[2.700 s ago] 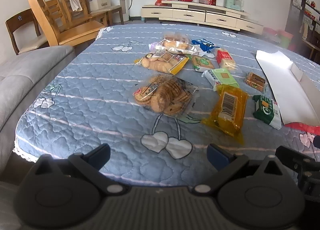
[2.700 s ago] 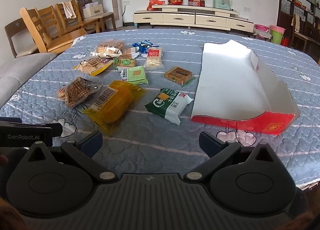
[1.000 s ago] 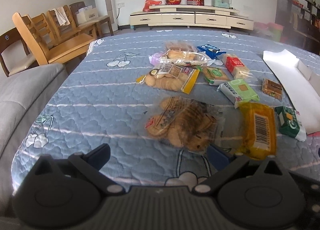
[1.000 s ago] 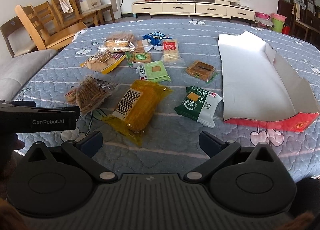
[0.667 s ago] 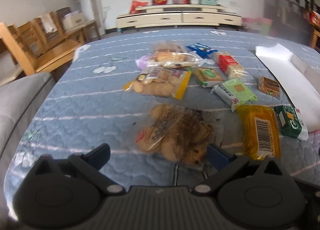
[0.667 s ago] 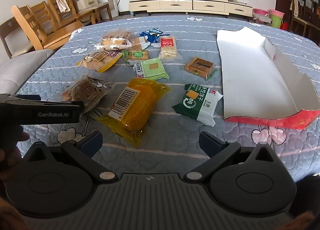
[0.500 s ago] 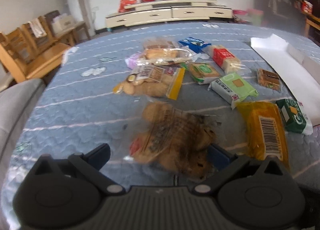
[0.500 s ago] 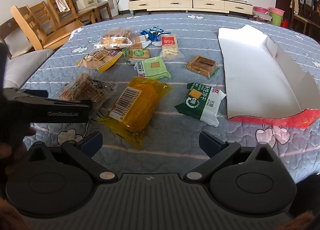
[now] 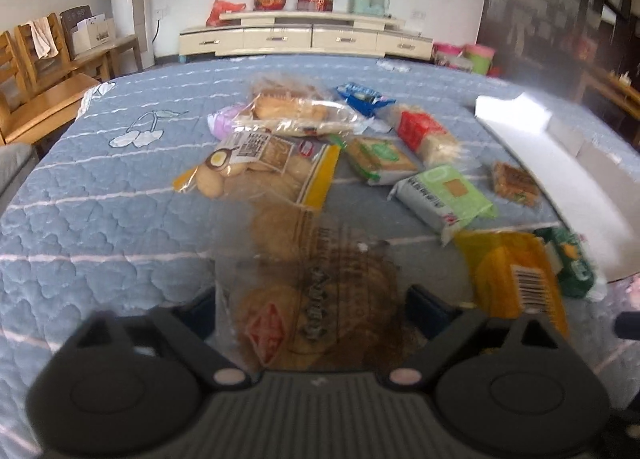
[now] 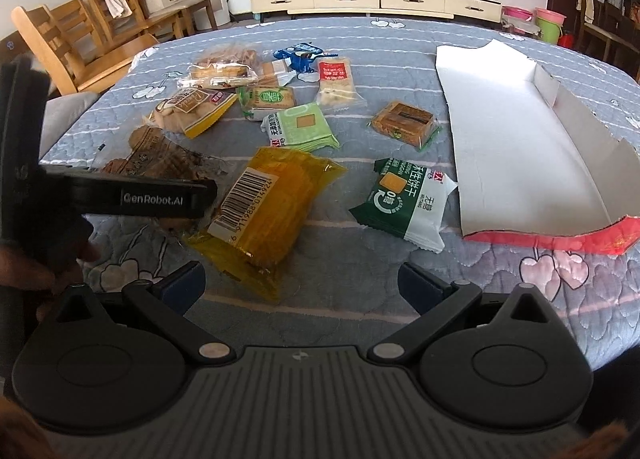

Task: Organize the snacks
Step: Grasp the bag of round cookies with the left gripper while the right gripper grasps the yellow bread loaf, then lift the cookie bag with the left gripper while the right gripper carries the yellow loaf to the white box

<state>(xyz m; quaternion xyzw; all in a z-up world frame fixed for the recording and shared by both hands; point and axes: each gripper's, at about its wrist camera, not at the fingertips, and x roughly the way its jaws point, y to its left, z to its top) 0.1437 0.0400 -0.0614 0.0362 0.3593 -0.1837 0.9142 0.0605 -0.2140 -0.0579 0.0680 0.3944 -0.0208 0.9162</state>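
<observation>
A: What's the left gripper [image 9: 312,301] doing?
B: Its jaws have just been closing around the clear bag of brown biscuits [image 9: 316,299], which lies between them on the quilted counter [image 9: 100,219]; I can't tell if the pads press it yet

A: And the right gripper [image 10: 302,283]?
B: Wide apart, empty, hovering near the yellow packet [image 10: 264,211], the open cardboard box [image 10: 520,163] beyond, probably awaiting snacks
</observation>
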